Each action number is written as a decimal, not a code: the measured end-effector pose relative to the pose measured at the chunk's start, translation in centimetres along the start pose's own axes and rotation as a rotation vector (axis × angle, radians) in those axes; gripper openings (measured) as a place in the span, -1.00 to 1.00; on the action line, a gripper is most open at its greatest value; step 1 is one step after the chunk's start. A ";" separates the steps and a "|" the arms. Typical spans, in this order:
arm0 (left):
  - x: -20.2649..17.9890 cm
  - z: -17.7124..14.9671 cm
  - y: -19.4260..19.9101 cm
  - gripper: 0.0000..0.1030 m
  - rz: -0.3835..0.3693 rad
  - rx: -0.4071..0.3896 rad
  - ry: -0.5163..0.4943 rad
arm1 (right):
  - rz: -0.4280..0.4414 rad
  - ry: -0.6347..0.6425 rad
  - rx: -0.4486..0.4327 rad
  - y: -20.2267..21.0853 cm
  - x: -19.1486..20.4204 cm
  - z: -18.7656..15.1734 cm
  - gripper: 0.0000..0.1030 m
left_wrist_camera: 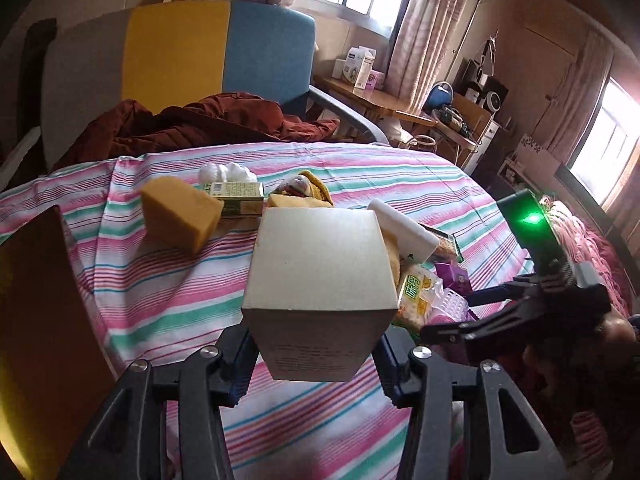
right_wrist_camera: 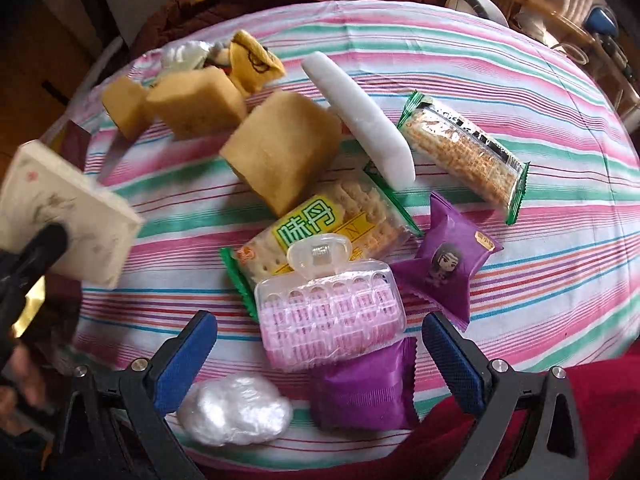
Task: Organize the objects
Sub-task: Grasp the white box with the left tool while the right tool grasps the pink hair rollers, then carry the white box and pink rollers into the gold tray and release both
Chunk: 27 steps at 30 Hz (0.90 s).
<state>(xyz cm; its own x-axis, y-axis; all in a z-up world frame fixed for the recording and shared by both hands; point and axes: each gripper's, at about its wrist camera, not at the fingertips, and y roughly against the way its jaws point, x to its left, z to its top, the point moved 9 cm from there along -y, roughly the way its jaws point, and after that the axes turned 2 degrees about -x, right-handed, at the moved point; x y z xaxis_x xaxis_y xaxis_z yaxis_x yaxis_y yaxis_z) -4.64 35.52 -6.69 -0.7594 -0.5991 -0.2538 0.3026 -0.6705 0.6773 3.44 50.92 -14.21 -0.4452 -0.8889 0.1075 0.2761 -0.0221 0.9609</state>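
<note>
Cardboard, pale and plain, fills the left gripper [left_wrist_camera: 316, 360]: its blue pads press on both sides of a white box [left_wrist_camera: 320, 276] held clear above the striped tablecloth [left_wrist_camera: 160, 300] (fine print on the box's near face is too small to read). The right gripper [right_wrist_camera: 320, 364] hangs over the clutter with its jaws wide apart and nothing between the pads.

Just ahead of that open claw lies a clear case of pink hair rollers [right_wrist_camera: 328, 316], half resting on a purple sachet [right_wrist_camera: 360, 388] between the fingers. A crinkled clear wrapper [right_wrist_camera: 236, 408] lies by the left finger. Beyond the rollers sit a cracker packet [right_wrist_camera: 320, 232], a second purple packet with a cartoon figure [right_wrist_camera: 444, 264], a long cracker sleeve [right_wrist_camera: 464, 152], a white foam bar [right_wrist_camera: 356, 120] and several tan sponge blocks [right_wrist_camera: 280, 152].

Sorting looks barely begun: one box is lifted, everything else is loose and jumbled, with no tidy group visible.

Legible writing: the cracker packet's green label reads "味丹", with a large "N" below.
</note>
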 end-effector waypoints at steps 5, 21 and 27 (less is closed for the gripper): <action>1.2 -0.4 2.3 -0.01 0.012 -0.025 0.026 | 0.000 0.027 -0.011 -0.2 0.4 -0.4 0.38; 15.0 -3.7 15.1 -0.01 0.302 -0.155 0.219 | 0.275 0.227 -0.310 8.7 16.2 1.6 0.39; 22.4 -6.3 17.7 -0.01 0.455 -0.127 0.290 | 0.406 0.380 -0.276 7.3 27.3 -0.2 0.39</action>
<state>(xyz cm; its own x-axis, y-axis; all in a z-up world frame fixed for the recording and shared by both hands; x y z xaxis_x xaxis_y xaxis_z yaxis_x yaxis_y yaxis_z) -12.65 7.44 -4.77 -0.3517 -0.9245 -0.1472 0.6440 -0.3530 0.6787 -6.49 26.43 -4.28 0.0619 -0.9508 0.3035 0.5929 0.2797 0.7551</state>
